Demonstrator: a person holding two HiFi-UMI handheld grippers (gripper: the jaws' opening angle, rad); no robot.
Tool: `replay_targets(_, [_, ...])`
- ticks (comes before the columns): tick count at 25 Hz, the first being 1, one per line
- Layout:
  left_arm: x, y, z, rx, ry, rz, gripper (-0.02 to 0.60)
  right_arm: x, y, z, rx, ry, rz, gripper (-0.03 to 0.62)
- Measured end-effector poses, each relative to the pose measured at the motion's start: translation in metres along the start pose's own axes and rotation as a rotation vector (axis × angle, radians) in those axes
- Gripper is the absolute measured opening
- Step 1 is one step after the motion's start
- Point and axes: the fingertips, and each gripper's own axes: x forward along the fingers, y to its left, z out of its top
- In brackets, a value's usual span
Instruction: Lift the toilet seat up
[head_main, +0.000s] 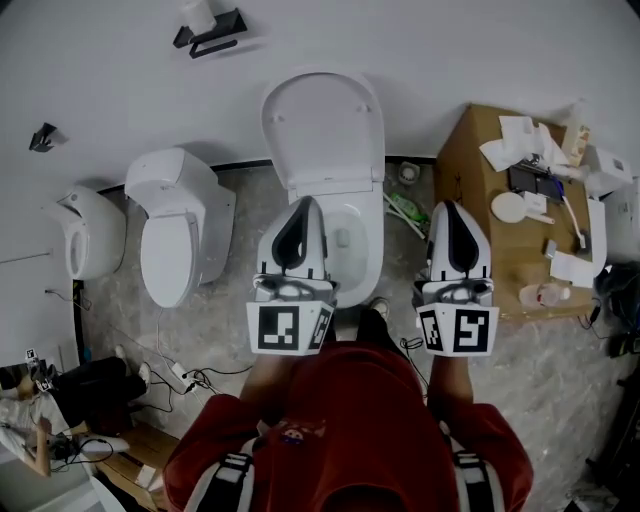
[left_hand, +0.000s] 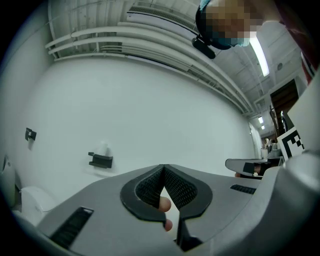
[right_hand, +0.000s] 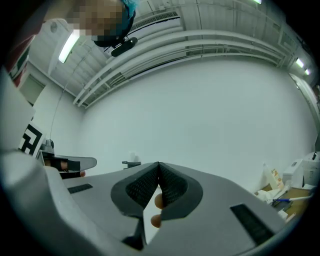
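Pointing almost level at the bare wall, the left tool (left_hand: 163, 166) has its ribbed jaws pressed together at the tip, with nothing between them. The right tool (right_hand: 158, 163) is likewise pressed together and empty. The toilet bowl (head_main: 372, 240) lies below and between the two tools, nearer the left one. Beyond the left tool's tip a white oval panel (head_main: 322, 125) stands raised against the wall. Whether this is the lid alone or lid and seat together cannot be told. A cluttered cardboard box (head_main: 470, 180) sits just outside the right tool, and a second toilet (head_main: 175, 235) lies outside the left.

If a seat lies flat, a good lift would probably dip one closed tip under its front edge. It would then sweep up about the hinge until the seat rests on the panel.
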Motion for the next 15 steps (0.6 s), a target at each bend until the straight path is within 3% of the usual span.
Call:
replay_targets(8, [-0.016,-0.006,-0.003,0.013,0.008,0.036,0.009,-0.013,-0.004,-0.007,0.037,0.011,0.026,0.012])
replay_targets(15, [-0.03,0.026,0.004,0.008,-0.005,0.067,0.009,-0.004,0.028,-0.007,0.025,0.014,0.065,0.012])
